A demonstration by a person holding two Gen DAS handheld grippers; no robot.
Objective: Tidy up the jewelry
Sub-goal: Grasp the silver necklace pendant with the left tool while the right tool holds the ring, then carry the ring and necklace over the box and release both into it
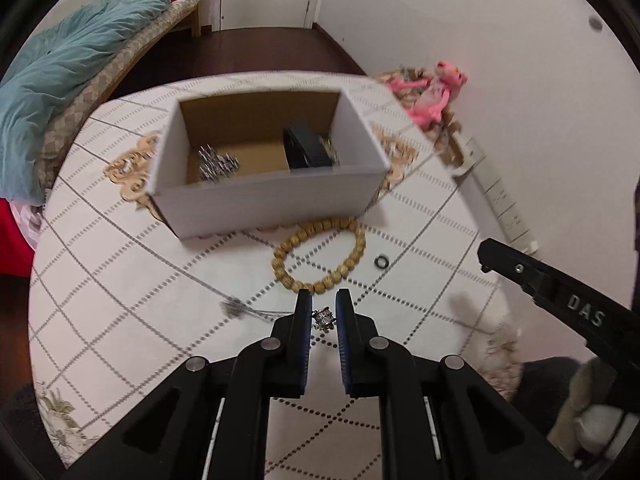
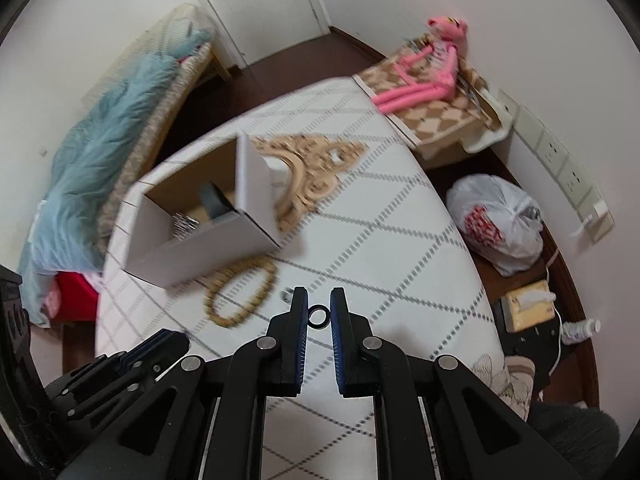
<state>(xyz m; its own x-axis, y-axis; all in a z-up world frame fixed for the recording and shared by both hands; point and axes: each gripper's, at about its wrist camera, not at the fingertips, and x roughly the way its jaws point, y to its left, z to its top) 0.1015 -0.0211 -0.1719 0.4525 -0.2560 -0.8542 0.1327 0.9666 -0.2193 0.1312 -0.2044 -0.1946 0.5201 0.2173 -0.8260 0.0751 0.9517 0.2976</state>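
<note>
A white cardboard box (image 1: 276,200) stands on the table and holds a silver piece (image 1: 216,164) and a black case (image 1: 306,148). A wooden bead bracelet (image 1: 320,256) lies in front of it. My left gripper (image 1: 325,320) is shut on a small silver ring (image 1: 323,318) with a thin chain (image 1: 256,312) lying to its left. A black ring (image 1: 381,261) lies right of the bracelet. My right gripper (image 2: 319,316) has its jaws close on either side of that black ring (image 2: 319,316) on the table. The box (image 2: 200,236) and bracelet (image 2: 240,292) lie to its left.
The table has a white cloth (image 1: 120,280) with a grey diamond pattern. A pink plush toy (image 2: 420,76) sits on a side stand at the back right. A white plastic bag (image 2: 496,220) and a tissue box (image 2: 528,304) lie on the floor to the right. A bed (image 2: 100,160) stands left.
</note>
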